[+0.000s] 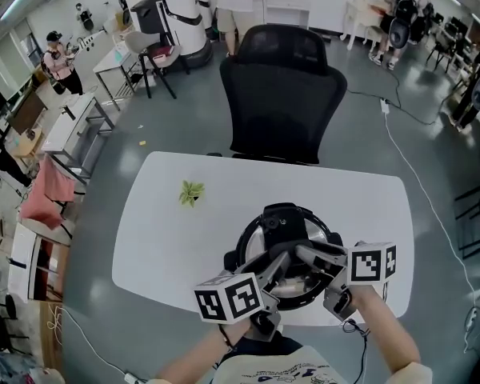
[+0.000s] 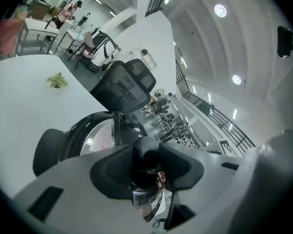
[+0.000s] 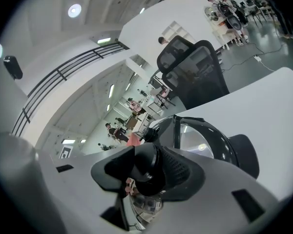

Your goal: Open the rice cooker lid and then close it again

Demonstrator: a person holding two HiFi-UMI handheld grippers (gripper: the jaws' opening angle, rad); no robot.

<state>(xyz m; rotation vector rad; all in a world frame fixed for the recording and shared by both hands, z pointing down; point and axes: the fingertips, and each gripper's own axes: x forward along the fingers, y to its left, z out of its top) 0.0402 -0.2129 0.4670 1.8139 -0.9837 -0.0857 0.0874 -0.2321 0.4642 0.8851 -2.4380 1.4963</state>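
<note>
The black rice cooker (image 1: 250, 242) stands at the near side of the white table (image 1: 160, 238), its shiny lid ringed in black. From what the head view shows, the lid lies flat on the body. Both grippers meet over its middle. My left gripper (image 1: 283, 266) comes in from the near left. My right gripper (image 1: 306, 256) comes in from the near right. In the left gripper view the black pads (image 2: 115, 167) hug a round black lid knob (image 2: 146, 156). The right gripper view shows the same knob (image 3: 147, 169) pressed against the ribbed pad (image 3: 178, 167). The cooker's side handle (image 3: 244, 155) juts out.
A small green sprig (image 1: 191, 191) lies on the table to the left of the cooker. A black office chair (image 1: 282, 94) is pushed up to the far edge. Desks, cables and people fill the room beyond.
</note>
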